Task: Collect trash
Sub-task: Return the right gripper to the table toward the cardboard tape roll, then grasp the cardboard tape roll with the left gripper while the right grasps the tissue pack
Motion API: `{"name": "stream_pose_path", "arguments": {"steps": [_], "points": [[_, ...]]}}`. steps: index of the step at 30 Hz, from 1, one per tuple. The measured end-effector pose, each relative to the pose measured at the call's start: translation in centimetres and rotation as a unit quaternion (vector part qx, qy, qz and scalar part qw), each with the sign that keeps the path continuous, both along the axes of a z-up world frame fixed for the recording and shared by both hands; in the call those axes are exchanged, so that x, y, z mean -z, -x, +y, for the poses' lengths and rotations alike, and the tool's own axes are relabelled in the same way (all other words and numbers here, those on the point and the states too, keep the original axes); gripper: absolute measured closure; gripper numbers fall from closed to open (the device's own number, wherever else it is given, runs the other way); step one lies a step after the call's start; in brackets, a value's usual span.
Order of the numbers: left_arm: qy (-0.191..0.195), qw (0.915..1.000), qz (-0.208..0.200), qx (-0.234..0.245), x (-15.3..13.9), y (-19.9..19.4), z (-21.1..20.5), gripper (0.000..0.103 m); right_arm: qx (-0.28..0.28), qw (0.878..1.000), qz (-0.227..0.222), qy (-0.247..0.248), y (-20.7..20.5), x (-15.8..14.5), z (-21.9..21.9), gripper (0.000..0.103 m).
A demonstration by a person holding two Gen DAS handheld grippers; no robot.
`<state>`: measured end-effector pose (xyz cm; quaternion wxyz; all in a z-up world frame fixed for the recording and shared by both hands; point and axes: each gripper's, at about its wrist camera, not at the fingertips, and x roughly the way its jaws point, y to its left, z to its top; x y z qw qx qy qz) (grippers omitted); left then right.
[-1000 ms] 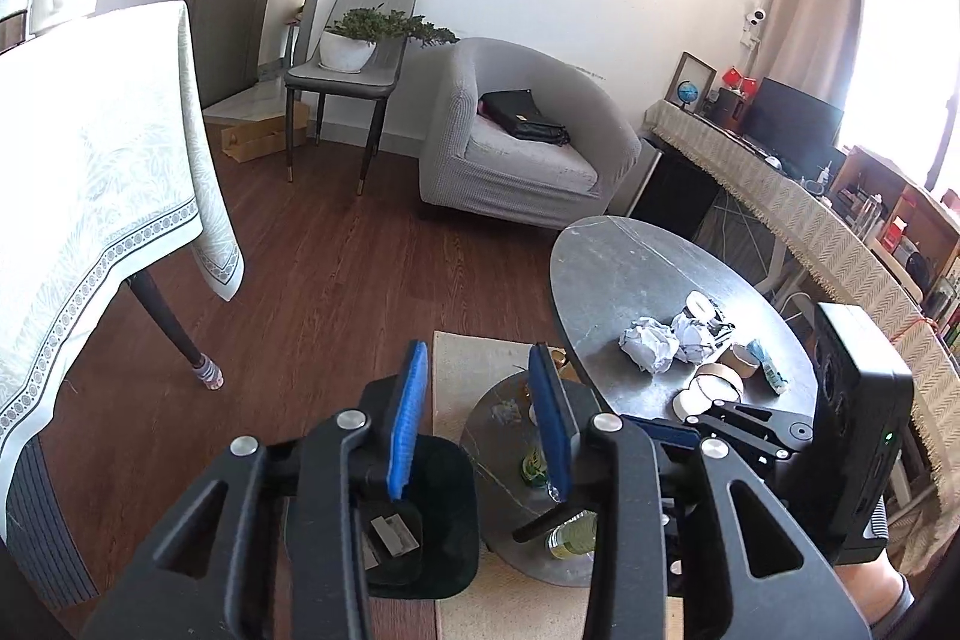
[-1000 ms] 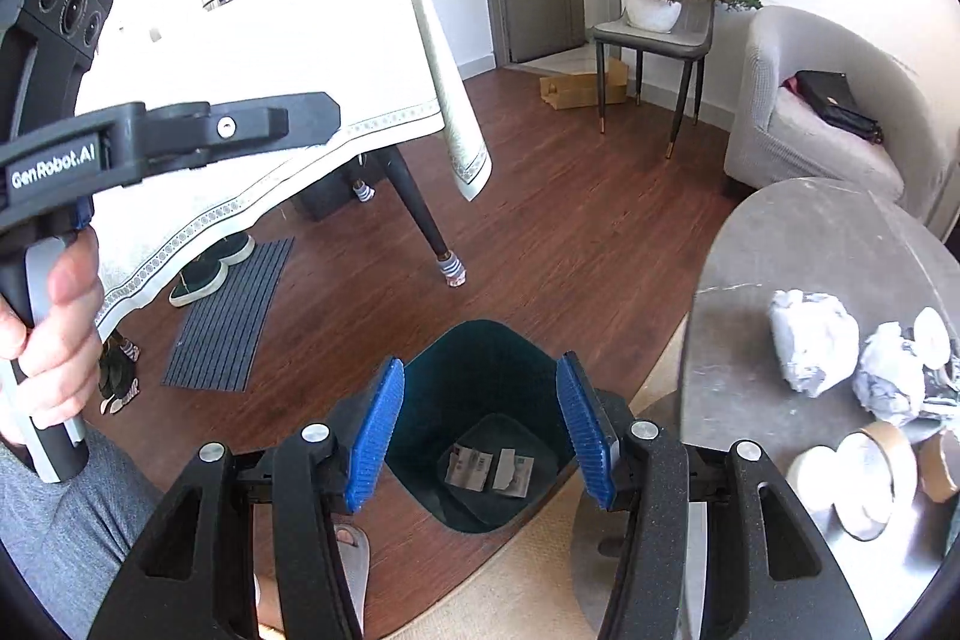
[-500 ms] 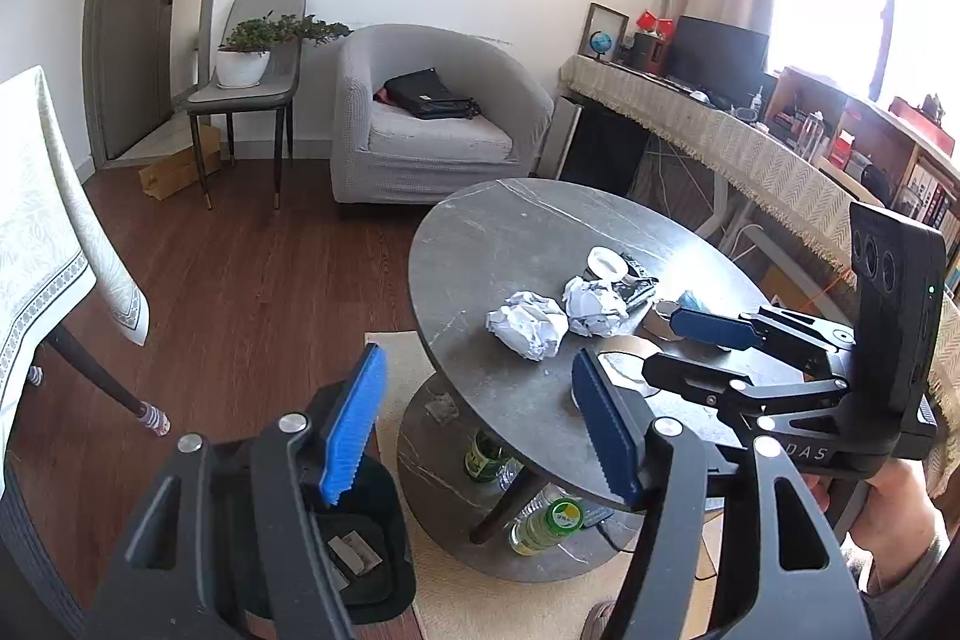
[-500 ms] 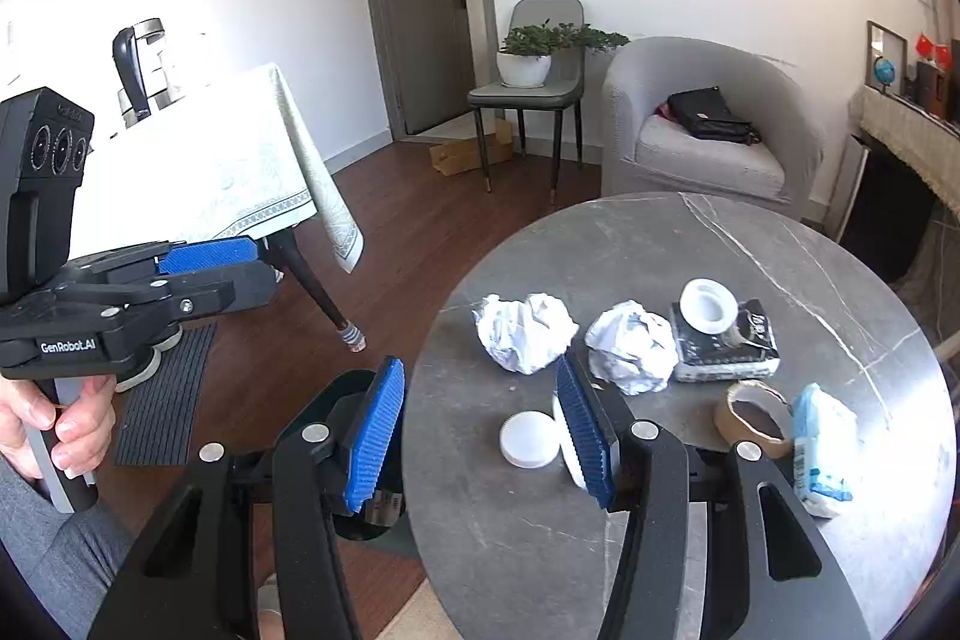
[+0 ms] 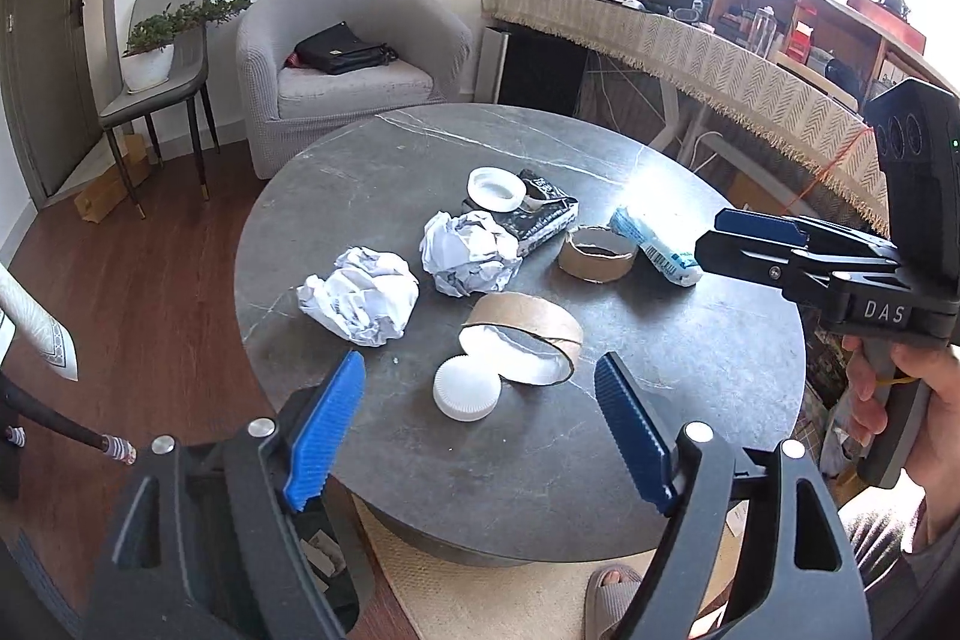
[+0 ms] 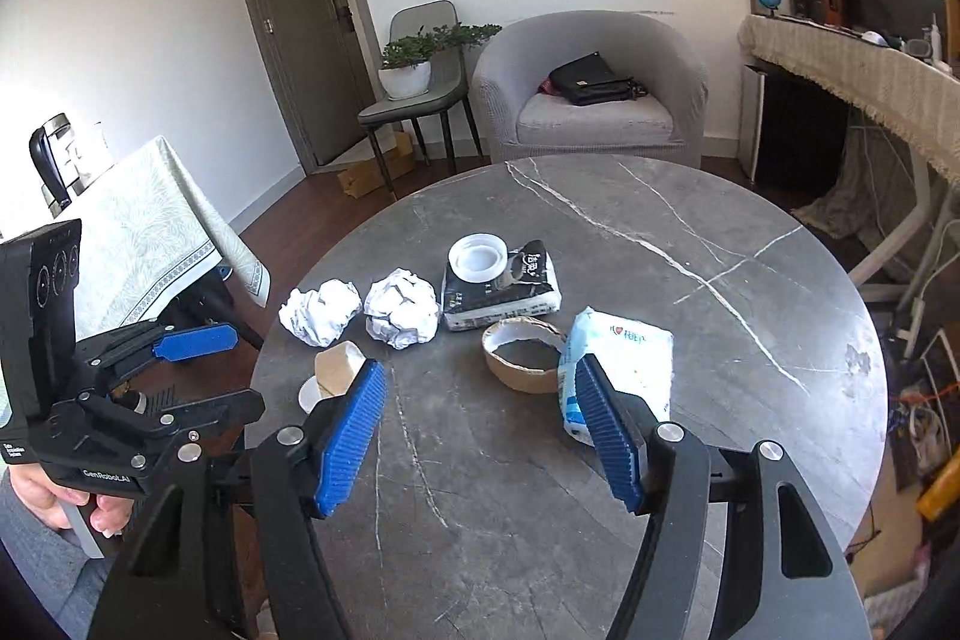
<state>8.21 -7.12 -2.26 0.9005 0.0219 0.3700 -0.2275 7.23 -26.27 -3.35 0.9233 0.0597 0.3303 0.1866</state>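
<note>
Left gripper [image 5: 480, 430]: spread, empty, above white lid [image 5: 467, 388]
Right gripper [image 6: 480, 430]: spread, empty
Tissue pack [image 6: 624, 358]: long axis pointing away toward armchair [image 6: 591, 88]

In the left wrist view, the dark bin [image 5: 324, 574] on the floor by the table's [image 5: 690, 370] near-left edge is mostly hidden behind the left gripper's [image 5: 480, 430] frame; only scraps of paper inside it show. A slippered foot [image 5: 612, 589] is cut off by the bottom edge. The white cap [image 5: 467, 389] covers part of the larger tape roll [image 5: 528, 334]. In the right wrist view, that roll [image 6: 339, 367] and cap [image 6: 309, 394] sit partly behind the right gripper's [image 6: 480, 421] left finger, and the white tissue pack [image 6: 624, 352] partly behind the right finger. Print on the black packet [image 6: 510, 292] is too small to read. Items on the sideboard [image 5: 690, 40] are too small to tell.
</note>
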Motion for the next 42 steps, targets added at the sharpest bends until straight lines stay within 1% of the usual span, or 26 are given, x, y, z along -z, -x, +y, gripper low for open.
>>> {"name": "stream_pose_path", "arguments": {"steps": [4, 14, 15, 16, 17, 18, 19, 22, 27, 29, 34, 39, 42], "points": [[-0.010, 0.9999, 0.012, 0.002, 1.1, -1.1, -1.7, 0.021, 0.003, 1.000, 0.010, -0.006, -0.1, 0.6, -1.1, 0.034], [-0.010, 0.9995, 0.029, 0.000, 2.9, -2.9, -4.0, 0.022, 0.004, 1.000, 0.024, 0.001, -0.1, 1.6, -2.1, 0.030], [-0.008, 0.9995, 0.030, 0.001, 3.0, -3.0, -4.1, 0.023, 0.006, 1.000, 0.028, 0.002, -0.1, 1.8, -2.2, 0.030], [-0.007, 0.9995, 0.031, 0.001, 3.0, -3.1, -4.3, 0.028, 0.009, 0.999, 0.033, 0.004, -0.3, 2.0, -2.3, 0.029], [-0.006, 0.9995, 0.032, 0.001, 3.1, -3.1, -4.5, 0.037, 0.013, 0.999, 0.036, 0.007, -0.4, 2.2, -2.4, 0.028], [-0.006, 0.9995, 0.033, -0.001, 3.2, -3.2, -4.6, 0.041, 0.016, 0.999, 0.039, 0.008, -0.5, 2.4, -2.6, 0.028], [-0.003, 0.9995, 0.032, -0.003, 3.1, -3.3, -4.6, 0.042, 0.019, 0.999, 0.042, 0.008, -0.7, 2.7, -2.8, 0.028], [0.010, 0.9994, 0.033, -0.005, 3.0, -3.4, -4.7, 0.042, 0.031, 0.998, 0.053, 0.004, -1.3, 3.3, -3.4, 0.028], [0.034, 0.9990, 0.025, -0.013, 2.4, -3.4, -4.6, 0.043, 0.044, 0.996, 0.067, -0.030, -2.2, 4.2, -4.3, 0.028], [0.045, 0.9986, 0.023, -0.014, 2.1, -3.3, -4.4, 0.043, 0.048, 0.996, 0.067, -0.040, -2.5, 4.3, -4.5, 0.028], [0.058, 0.9980, 0.020, -0.016, 1.5, -2.9, -4.0, 0.043, 0.066, 0.994, 0.068, -0.060, -3.2, 4.6, -4.8, 0.028], [0.066, 0.9976, 0.015, -0.015, 0.8, -2.3, -3.7, 0.043, 0.073, 0.993, 0.069, -0.056, -3.8, 5.0, -4.3, 0.028], [0.068, 0.9975, 0.012, -0.013, 0.4, -1.8, -3.4, 0.043, 0.077, 0.994, 0.060, -0.047, -4.0, 5.0, -4.0, 0.028]]}}
